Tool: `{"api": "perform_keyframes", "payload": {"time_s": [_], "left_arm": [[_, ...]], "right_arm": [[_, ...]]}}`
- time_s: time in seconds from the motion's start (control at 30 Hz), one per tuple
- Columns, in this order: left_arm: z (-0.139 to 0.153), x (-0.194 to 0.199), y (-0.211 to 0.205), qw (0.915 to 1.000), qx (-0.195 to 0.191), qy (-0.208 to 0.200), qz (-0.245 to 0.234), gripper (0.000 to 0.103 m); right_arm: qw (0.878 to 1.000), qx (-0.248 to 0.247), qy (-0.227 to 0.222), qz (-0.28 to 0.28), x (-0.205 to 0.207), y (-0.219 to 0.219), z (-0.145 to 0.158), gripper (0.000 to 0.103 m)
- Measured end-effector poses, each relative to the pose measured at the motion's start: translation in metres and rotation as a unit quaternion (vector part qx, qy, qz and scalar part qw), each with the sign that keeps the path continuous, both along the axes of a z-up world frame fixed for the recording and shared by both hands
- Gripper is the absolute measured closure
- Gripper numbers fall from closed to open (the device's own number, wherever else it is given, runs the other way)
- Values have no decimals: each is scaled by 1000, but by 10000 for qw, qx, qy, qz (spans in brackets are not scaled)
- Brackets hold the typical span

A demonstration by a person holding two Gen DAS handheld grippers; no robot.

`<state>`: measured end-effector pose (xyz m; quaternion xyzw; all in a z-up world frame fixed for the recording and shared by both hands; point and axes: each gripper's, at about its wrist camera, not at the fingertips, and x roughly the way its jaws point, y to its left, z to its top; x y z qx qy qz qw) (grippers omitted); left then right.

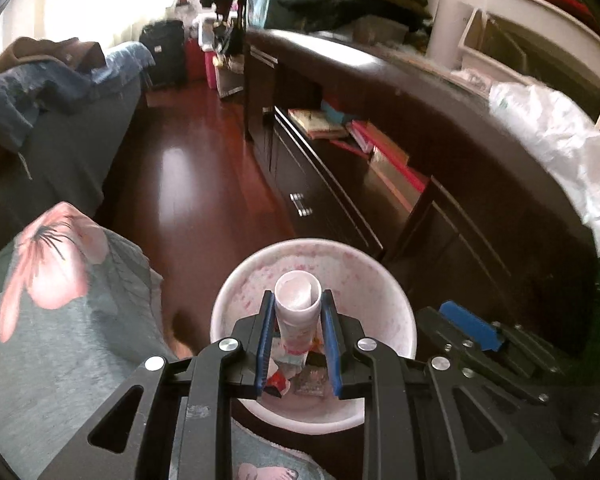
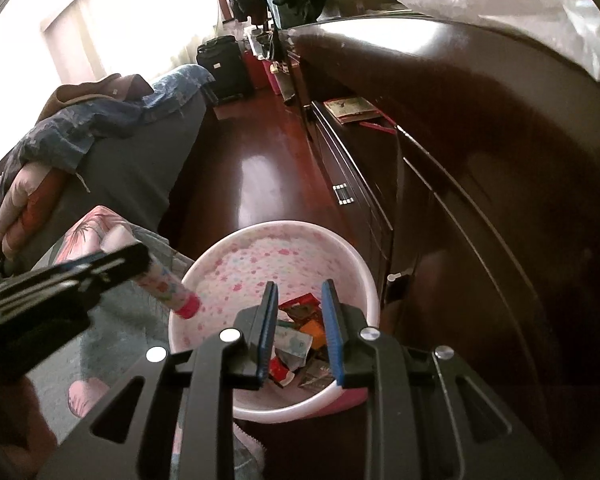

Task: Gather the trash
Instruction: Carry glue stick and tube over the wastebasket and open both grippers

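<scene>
Over the pink-speckled bin (image 1: pixel 400 320), your left gripper (image 1: pixel 298 312) is clamped on a rolled paper tube (image 1: pixel 298 304), its blue pads pressing both sides. In the right wrist view the same tube (image 2: pixel 168 288) slants with its pink end just over the bin's left rim (image 2: pixel 188 280), not yet over the middle. Carry it a little further right before you let go, so it drops among the wrappers (image 2: pixel 300 332) already lying at the bottom instead of tipping out over the edge. Open the jaws fully and cleanly; the tube looks light and may cling to a pad.

Your right gripper (image 2: pixel 298 312) hangs above the near side of the bin with nothing held; its fingers stand at their narrowest, with only a small gap between the pads. Keep it back, because the two grippers are close and the left one has to cross towards it.

Just to the right, the dark cabinet (image 2: pixel 480 160) stands almost against the bin, so do not swing wide that way. To the left lies the floral bedding (image 1: pixel 60 280), near the rim; a short drop could land there. Far off, a suitcase (image 1: pixel 164 52) and a white plastic bag (image 1: pixel 560 140) are no hindrance.
</scene>
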<state>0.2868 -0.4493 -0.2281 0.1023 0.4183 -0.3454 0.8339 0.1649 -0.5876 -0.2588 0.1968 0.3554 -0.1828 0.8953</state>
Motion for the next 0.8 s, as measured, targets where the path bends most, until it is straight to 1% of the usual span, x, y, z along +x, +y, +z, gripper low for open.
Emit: {"api": "perform_keyframes", "payload": {"time_s": [0.07, 0.13, 0.17, 0.2, 0.27, 0.3, 0.4, 0.5, 0.57, 0.6, 0.63, 0.67, 0.73, 0.8], "left_arm": [[-3, 3, -3, 10000, 6, 41, 7, 80], [-2, 4, -5, 10000, 33, -36, 52, 70], [0, 4, -6, 9999, 13, -99, 73, 56], [2, 3, -6, 9998, -24, -188, 109, 35], [7, 2, -7, 9991, -66, -369, 192, 11], [11, 0, -5, 9985, -117, -485, 215, 10], [19, -3, -3, 9973, -73, -683, 242, 10], [25, -6, 6, 9968, -93, -708, 347, 9], [28, -6, 11, 9965, -86, -718, 428, 8], [30, -7, 15, 9962, -86, -722, 483, 8], [33, -8, 20, 9958, -91, -728, 550, 8], [36, -9, 24, 9954, -107, -731, 603, 8], [42, -14, 37, 9944, -140, -746, 729, 7], [50, -20, 51, 9922, -172, -828, 912, 4]], "right_arm": [[10000, 16, 9, -7, -1, -1, -1, 77], [10000, 10, 33, -21, -3, -2, -2, 77], [10000, 10, 41, -26, -3, -3, -2, 77], [10000, 16, 41, -30, -3, -3, -2, 77], [10000, 24, 36, -43, -5, -2, -1, 77], [10000, 22, 29, -47, -6, -2, 0, 77], [10000, 15, 26, -42, -8, 0, 3, 77], [10000, -3, 45, -33, -9, 2, 5, 77], [9999, -71, 69, -36, -10, 6, 9, 73], [9999, -134, 84, -56, -11, 8, 11, 65], [9997, -221, 101, -86, -12, 11, 13, 55], [9993, -332, 107, -104, -14, 15, 17, 50], [9984, -552, 53, -105, -19, 26, 26, 27], [9973, -728, -54, -97, -24, 41, 36, 15]]}}
